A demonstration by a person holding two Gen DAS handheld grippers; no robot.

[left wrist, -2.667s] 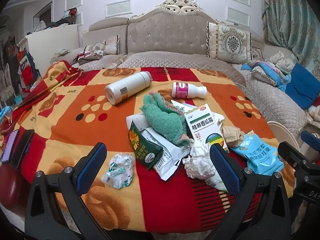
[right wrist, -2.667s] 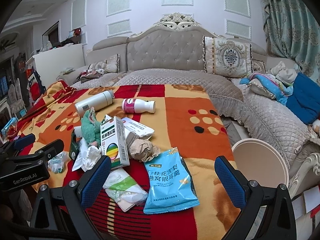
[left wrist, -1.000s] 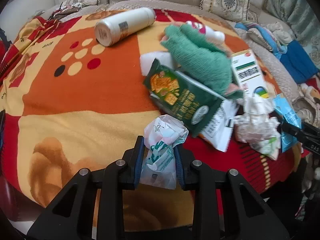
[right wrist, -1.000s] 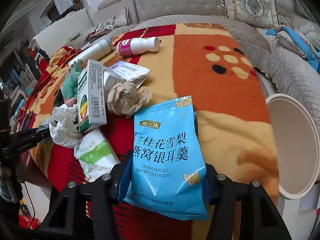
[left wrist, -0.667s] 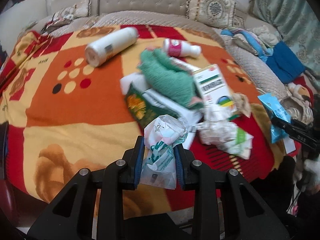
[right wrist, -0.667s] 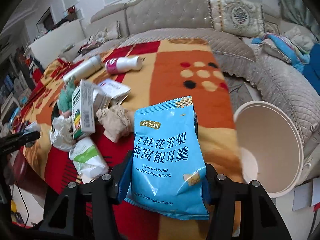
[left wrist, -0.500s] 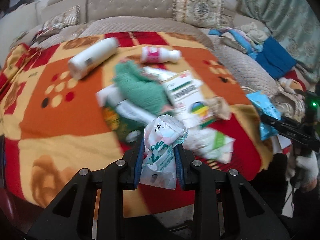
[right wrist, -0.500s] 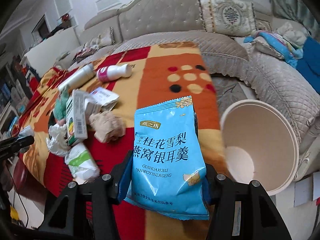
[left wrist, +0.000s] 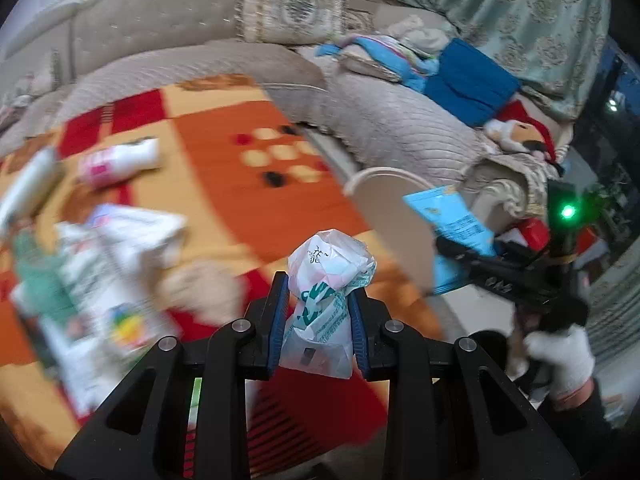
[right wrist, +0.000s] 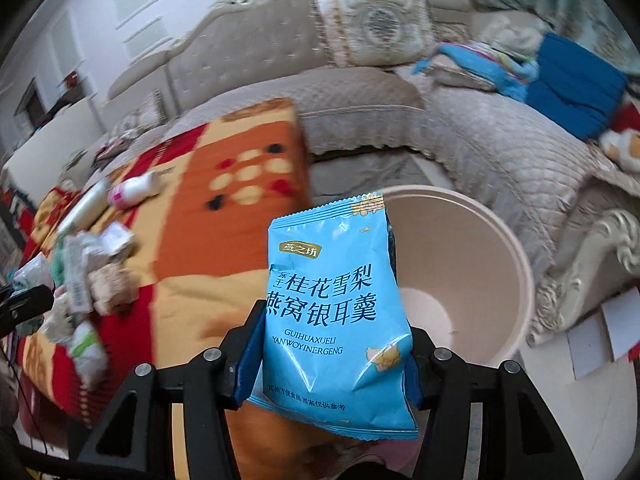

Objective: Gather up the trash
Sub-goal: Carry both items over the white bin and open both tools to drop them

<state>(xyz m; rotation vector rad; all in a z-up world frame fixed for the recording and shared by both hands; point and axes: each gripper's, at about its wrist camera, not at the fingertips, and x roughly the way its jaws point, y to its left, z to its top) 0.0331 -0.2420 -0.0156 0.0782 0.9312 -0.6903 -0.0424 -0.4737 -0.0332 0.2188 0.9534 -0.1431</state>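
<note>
My left gripper [left wrist: 319, 322] is shut on a crumpled white and green wrapper [left wrist: 326, 280] and holds it above the bed's front edge. My right gripper [right wrist: 328, 352] is shut on a blue snack bag [right wrist: 336, 300] and holds it in front of the open beige trash bin [right wrist: 500, 248]. In the left wrist view the bin [left wrist: 394, 208] stands at the bed's right side, with the right gripper and blue bag [left wrist: 448, 220] beside its rim. More trash lies blurred on the blanket: a box and papers [left wrist: 108, 264], a pink-labelled bottle [left wrist: 120, 160].
The bed carries a red, orange and yellow blanket [right wrist: 224, 240]. A grey quilted sofa [right wrist: 520, 152] with blue clothes [right wrist: 576, 84] stands behind the bin. A white cylinder and pink bottle [right wrist: 132, 192] lie far left. White floor lies right of the bin.
Both grippers have swung right, away from the trash pile toward the bin, each keeping hold of its item. The bin now fills the area behind the blue bag.
</note>
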